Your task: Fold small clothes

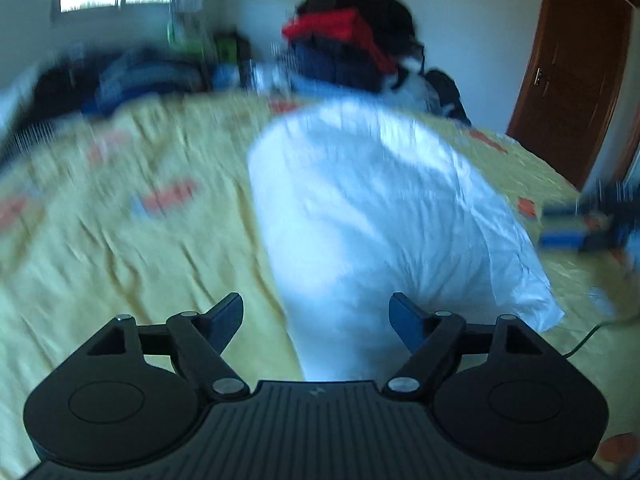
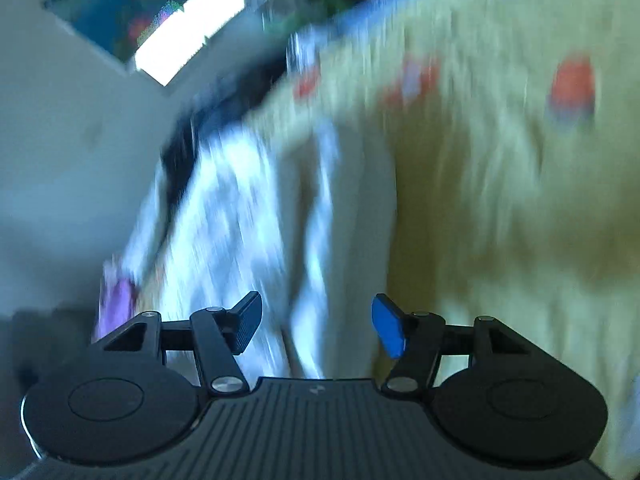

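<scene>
A white garment (image 1: 372, 208) lies spread on the yellow bedsheet (image 1: 132, 248), running from the bed's middle toward my left gripper (image 1: 316, 320). The left gripper is open and empty, its jaws wide apart just above the garment's near edge. In the right wrist view, blurred by motion and tilted, the white garment (image 2: 248, 220) lies on the sheet (image 2: 500, 200) ahead of my right gripper (image 2: 316, 320), which is open and empty. The right gripper also shows in the left wrist view (image 1: 584, 224) as a blue-and-black blur at the bed's right side.
A pile of dark, red and blue clothes (image 1: 352, 40) stands at the far side of the bed. More dark clothes (image 1: 120, 80) lie at the far left. A brown door (image 1: 576, 68) is at the right. A thin cable (image 1: 592, 332) crosses the sheet.
</scene>
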Demonstrator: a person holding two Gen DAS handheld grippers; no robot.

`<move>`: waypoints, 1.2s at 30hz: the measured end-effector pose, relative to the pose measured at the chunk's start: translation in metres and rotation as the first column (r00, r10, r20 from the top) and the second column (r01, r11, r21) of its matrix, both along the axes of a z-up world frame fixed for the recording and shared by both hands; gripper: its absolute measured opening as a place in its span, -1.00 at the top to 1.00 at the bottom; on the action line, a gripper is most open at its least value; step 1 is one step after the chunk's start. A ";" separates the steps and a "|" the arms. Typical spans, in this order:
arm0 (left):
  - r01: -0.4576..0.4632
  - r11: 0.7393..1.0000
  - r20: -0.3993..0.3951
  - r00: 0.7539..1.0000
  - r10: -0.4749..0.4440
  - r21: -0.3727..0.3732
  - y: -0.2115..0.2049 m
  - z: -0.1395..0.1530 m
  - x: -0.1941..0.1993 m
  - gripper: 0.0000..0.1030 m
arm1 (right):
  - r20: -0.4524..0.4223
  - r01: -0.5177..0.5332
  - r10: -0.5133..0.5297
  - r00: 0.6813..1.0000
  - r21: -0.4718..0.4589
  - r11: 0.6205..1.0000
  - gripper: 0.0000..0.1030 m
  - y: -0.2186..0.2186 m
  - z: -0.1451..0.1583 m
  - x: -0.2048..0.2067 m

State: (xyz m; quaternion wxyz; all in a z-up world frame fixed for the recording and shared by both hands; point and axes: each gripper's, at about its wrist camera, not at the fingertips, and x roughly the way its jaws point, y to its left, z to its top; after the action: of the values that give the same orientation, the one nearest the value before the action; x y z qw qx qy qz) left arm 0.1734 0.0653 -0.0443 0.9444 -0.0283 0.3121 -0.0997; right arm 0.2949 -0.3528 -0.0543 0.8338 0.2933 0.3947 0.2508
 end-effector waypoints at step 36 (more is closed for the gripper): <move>0.141 0.975 0.118 0.980 -0.162 0.171 -0.087 -0.055 0.106 -0.81 | 0.201 -0.060 0.076 0.977 -0.088 0.994 -0.81 0.147 0.028 0.122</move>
State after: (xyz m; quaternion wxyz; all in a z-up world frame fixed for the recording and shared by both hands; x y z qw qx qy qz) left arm 0.2797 -0.0212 -0.0998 0.9516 0.0789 0.2578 -0.1476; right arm 0.4168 -0.2058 -0.0263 0.8720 0.2183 0.3270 0.2917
